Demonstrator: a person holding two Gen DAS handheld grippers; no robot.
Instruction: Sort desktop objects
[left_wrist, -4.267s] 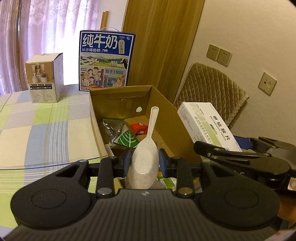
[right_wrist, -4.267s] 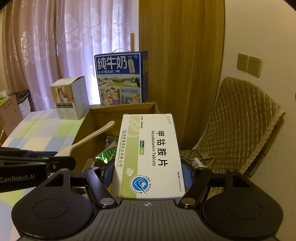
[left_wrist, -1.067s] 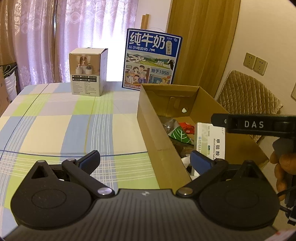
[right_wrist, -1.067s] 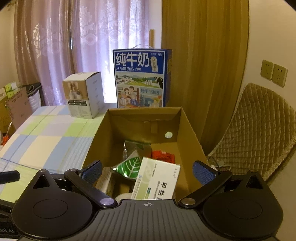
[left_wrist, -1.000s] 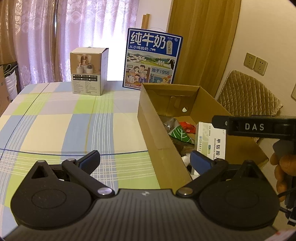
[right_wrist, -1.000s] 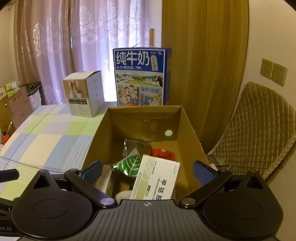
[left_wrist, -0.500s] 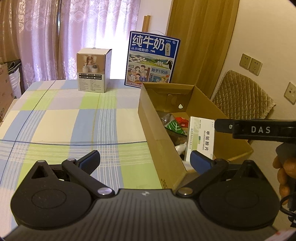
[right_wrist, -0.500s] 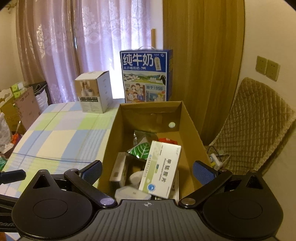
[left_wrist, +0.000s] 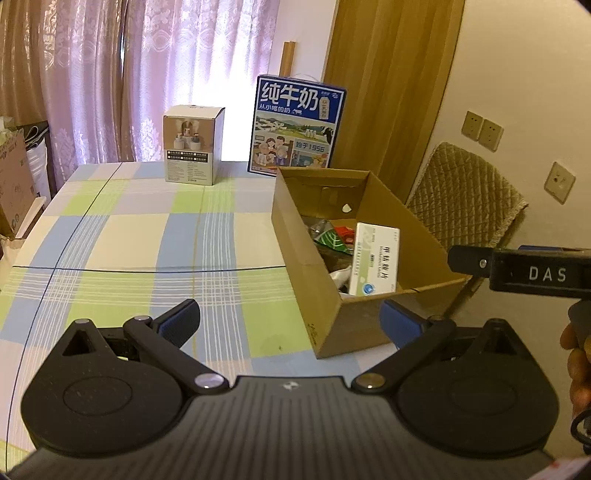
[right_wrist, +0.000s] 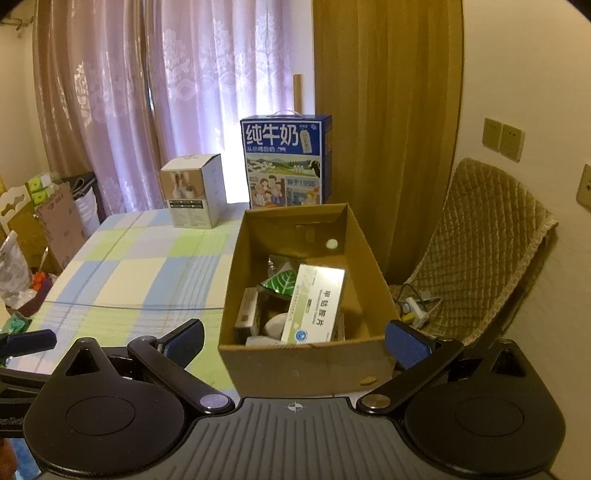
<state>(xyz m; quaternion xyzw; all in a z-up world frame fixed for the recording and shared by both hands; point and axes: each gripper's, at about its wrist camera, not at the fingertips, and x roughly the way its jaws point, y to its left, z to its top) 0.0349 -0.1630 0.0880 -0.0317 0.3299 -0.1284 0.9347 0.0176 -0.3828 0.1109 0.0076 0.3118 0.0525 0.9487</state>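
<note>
**Both grippers empty above a filled cardboard box**

With their blue-padded fingers spread wide and nothing between them, the left gripper and the right gripper are both held over the near edge of the desk, which is covered by a checked cloth. An open cardboard box stands at the desk's right edge. Inside it, a white-and-green medicine box leans upright on other contents, among them a green leaf-patterned packet, a red item and a pale rounded object too hidden to identify. Along the far edge stand a small white carton and, just behind the cardboard box, a blue milk case. A quilted chair sits beyond the desk's right edge, near the wall. Fingers of the person's right hand show at the right margin of the left wrist view, below the body of the right gripper.
</note>
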